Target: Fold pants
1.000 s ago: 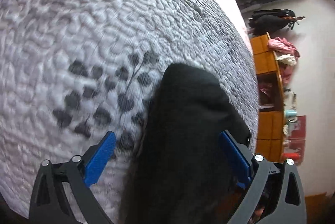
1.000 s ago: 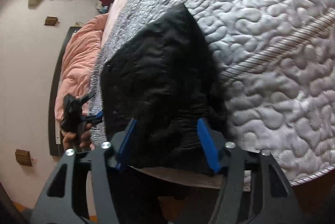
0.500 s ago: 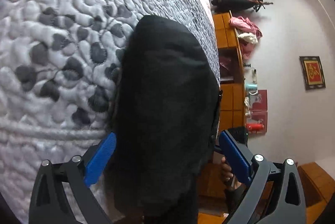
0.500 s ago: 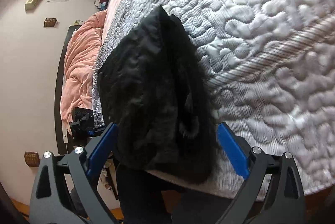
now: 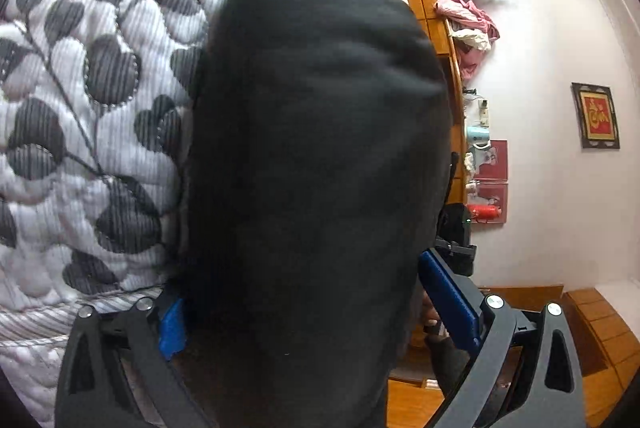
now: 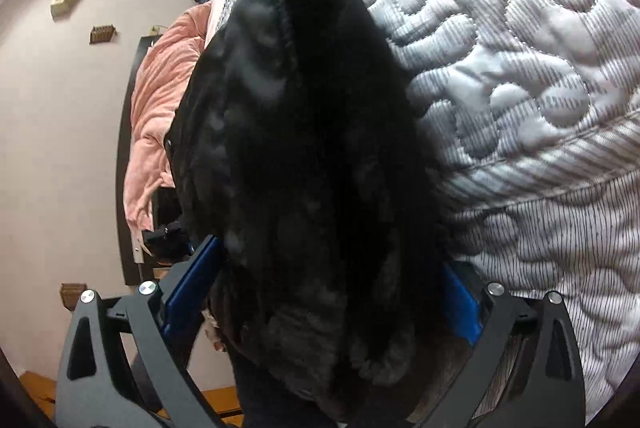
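Between the wide-apart blue fingers of the left gripper (image 5: 316,308) and the right gripper (image 6: 324,292) sit the black pants (image 5: 316,148), a thick, bunched bundle that blocks most of each view (neither gripper squeezes them). They lie at the edge of the grey quilt (image 6: 520,76), with a pink blanket (image 6: 160,100) past the right gripper. Off the edge, a wooden shelf (image 5: 444,28) stands by the wall, near the left gripper's side.

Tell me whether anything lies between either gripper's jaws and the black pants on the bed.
Nothing visible does. The black pants already bulge between the open jaws of the left gripper and of the right gripper, lying on the quilted bedspread.
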